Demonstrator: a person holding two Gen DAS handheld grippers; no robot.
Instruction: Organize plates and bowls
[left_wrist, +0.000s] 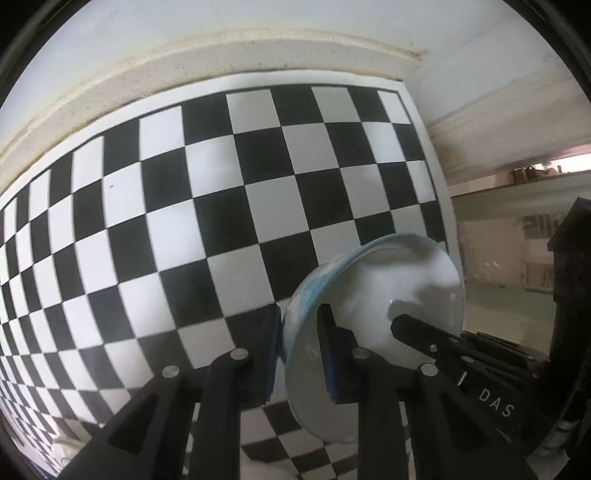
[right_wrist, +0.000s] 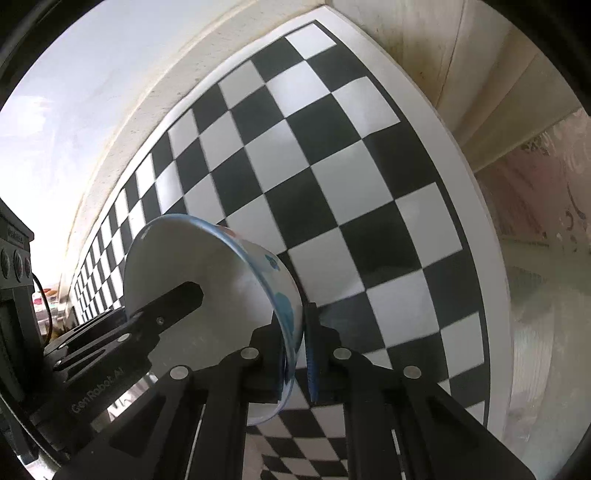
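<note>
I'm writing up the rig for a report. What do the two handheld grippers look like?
Both grippers, left and right, are matte black with angular fingers, blue pads and silver round pivot pins. White lettering marks their bodies: "DAS" on the right one, "GenRobot.AI" on the left.

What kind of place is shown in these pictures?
Probably a home or workshop corner set up for recording: a checkerboard tabletop against a plain wall, where both grippers clamp one white bowl.
</note>
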